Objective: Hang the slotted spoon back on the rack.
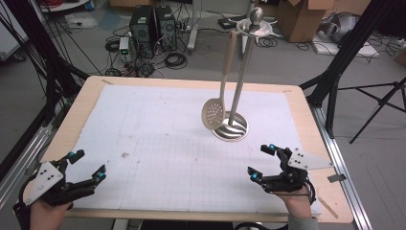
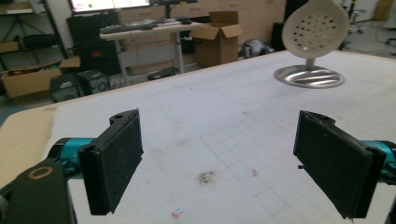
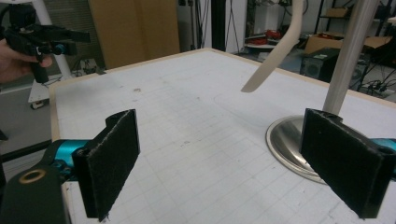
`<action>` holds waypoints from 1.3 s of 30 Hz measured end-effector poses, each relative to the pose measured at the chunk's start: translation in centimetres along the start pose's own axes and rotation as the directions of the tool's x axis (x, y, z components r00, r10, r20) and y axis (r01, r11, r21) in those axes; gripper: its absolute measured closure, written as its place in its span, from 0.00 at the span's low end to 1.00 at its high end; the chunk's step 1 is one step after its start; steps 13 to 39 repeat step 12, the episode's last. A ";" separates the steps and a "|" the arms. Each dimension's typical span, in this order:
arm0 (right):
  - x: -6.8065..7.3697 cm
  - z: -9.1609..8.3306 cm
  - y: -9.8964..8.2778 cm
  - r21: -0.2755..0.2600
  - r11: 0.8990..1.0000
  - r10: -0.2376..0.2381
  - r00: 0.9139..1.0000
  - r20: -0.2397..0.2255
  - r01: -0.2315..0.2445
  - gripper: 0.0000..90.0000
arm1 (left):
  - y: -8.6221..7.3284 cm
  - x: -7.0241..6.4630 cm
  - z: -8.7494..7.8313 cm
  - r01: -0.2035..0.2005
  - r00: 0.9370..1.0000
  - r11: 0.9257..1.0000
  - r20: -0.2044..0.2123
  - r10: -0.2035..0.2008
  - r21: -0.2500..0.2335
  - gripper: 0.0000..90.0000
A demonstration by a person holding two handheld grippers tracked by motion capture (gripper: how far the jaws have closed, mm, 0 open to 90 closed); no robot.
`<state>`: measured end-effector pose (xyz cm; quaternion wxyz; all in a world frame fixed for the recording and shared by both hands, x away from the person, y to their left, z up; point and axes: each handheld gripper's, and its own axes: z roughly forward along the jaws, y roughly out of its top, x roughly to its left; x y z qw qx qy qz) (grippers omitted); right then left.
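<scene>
A steel utensil stand (image 1: 230, 129) rises from its round base on the right half of the white gridded mat (image 1: 167, 143). A cream slotted spoon (image 1: 213, 114) hangs from the stand's top hook, its perforated head just above the base. My left gripper (image 1: 88, 165) is held open at the near left corner, nothing between its pads. My right gripper (image 1: 261, 161) is open near the front right, a short way in front of the base. In the left gripper view the spoon (image 2: 314, 30) and base (image 2: 309, 77) lie far off beyond the gripper (image 2: 224, 163). In the right gripper view the base (image 3: 289, 140) sits close behind the gripper (image 3: 229, 158).
The mat carries a small dark stain (image 1: 125, 155) left of centre. The table's wooden rim (image 1: 79, 110) frames the mat. Beyond the table are computer towers (image 1: 152, 24), floor cables and cardboard boxes (image 1: 306, 17). Black tripod legs (image 1: 378, 103) stand to the right.
</scene>
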<state>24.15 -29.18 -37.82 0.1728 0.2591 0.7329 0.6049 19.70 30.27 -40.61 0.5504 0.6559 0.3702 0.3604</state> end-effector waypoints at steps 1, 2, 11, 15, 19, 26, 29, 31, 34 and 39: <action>0.0 0.0 0.0 -0.004 1.000 0.001 1.000 0.001 -0.001 0.12 | -0.1 0.3 -0.1 0.005 1.000 1.000 -0.012 -0.005 0.001 0.18; 0.0 -0.1 0.0 -0.002 1.000 0.005 1.000 0.001 -0.005 0.12 | -0.2 0.5 -0.3 0.002 1.000 1.000 -0.020 -0.002 0.005 0.18; -0.5 -1.1 -0.3 -0.034 0.999 0.022 0.999 0.049 -0.020 0.12 | -0.5 1.1 -0.5 0.013 0.999 1.000 -0.033 -0.013 0.012 0.18; -0.5 -1.1 -0.3 -0.034 0.999 0.022 0.999 0.049 -0.020 0.12 | -0.5 1.1 -0.5 0.013 0.999 1.000 -0.033 -0.013 0.012 0.18; -0.5 -1.1 -0.3 -0.034 0.999 0.022 0.999 0.049 -0.020 0.12 | -0.5 1.1 -0.5 0.013 0.999 1.000 -0.033 -0.013 0.012 0.18; -0.5 -1.1 -0.3 -0.034 0.999 0.022 0.999 0.049 -0.020 0.12 | -0.5 1.1 -0.5 0.013 0.999 1.000 -0.033 -0.013 0.012 0.18; -0.5 -1.1 -0.3 -0.034 0.999 0.022 0.999 0.049 -0.020 0.12 | -0.5 1.1 -0.5 0.013 0.999 1.000 -0.033 -0.013 0.012 0.18; -0.5 -1.1 -0.3 -0.034 0.999 0.022 0.999 0.049 -0.020 0.12 | -0.5 1.1 -0.5 0.013 0.999 1.000 -0.033 -0.013 0.012 0.18; -0.5 -1.1 -0.3 -0.034 0.999 0.022 0.999 0.049 -0.020 0.12 | -0.5 1.1 -0.5 0.013 0.999 1.000 -0.033 -0.013 0.012 0.18; -0.5 -1.1 -0.3 -0.034 0.999 0.022 0.999 0.049 -0.020 0.12 | -0.5 1.1 -0.5 0.013 0.999 1.000 -0.033 -0.013 0.012 0.18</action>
